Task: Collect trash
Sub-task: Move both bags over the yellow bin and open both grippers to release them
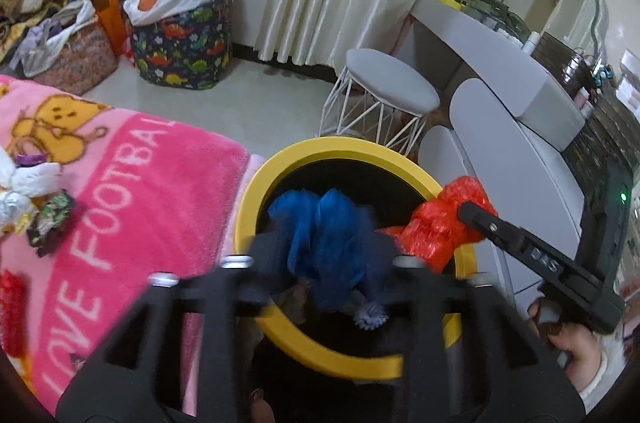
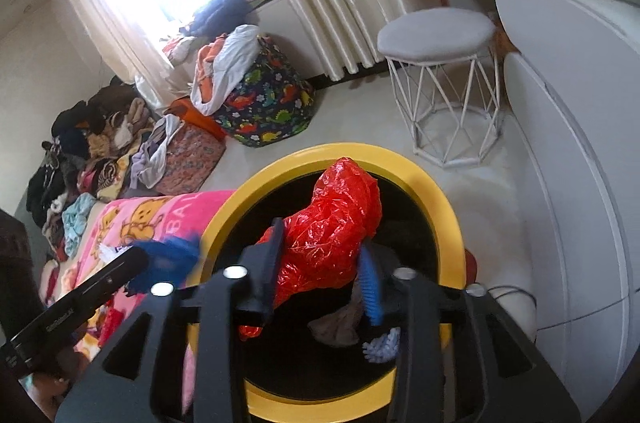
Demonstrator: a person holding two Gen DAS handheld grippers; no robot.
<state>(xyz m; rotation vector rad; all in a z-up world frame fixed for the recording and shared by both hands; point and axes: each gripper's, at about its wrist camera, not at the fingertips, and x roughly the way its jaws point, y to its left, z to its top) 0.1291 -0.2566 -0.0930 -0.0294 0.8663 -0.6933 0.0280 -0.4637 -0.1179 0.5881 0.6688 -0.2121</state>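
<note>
A round bin with a yellow rim (image 1: 332, 147) (image 2: 348, 149) stands beside a bed with a pink blanket (image 1: 160, 183). My left gripper (image 1: 332, 247) hangs over the bin's mouth, open, with a blurred blue fluffy piece (image 1: 328, 231) loose between its fingers. My right gripper (image 2: 322, 255) is also over the bin, open around a crumpled red plastic bag (image 2: 336, 219) that leans on its left finger (image 2: 274, 255). A grey rag (image 2: 340, 327) and a pale spiky ball (image 2: 382, 343) lie inside the bin. White crumpled paper (image 1: 16, 199) and a dark wrapper (image 1: 54, 215) rest on the blanket.
A white wire-legged stool (image 1: 390, 87) stands behind the bin and a white dressing table (image 1: 500, 63) to its right. A dinosaur-print basket (image 1: 184, 51) full of clothes and a heap of laundry (image 2: 80, 151) sit by the curtains. A hand (image 1: 576, 343) holds the right gripper.
</note>
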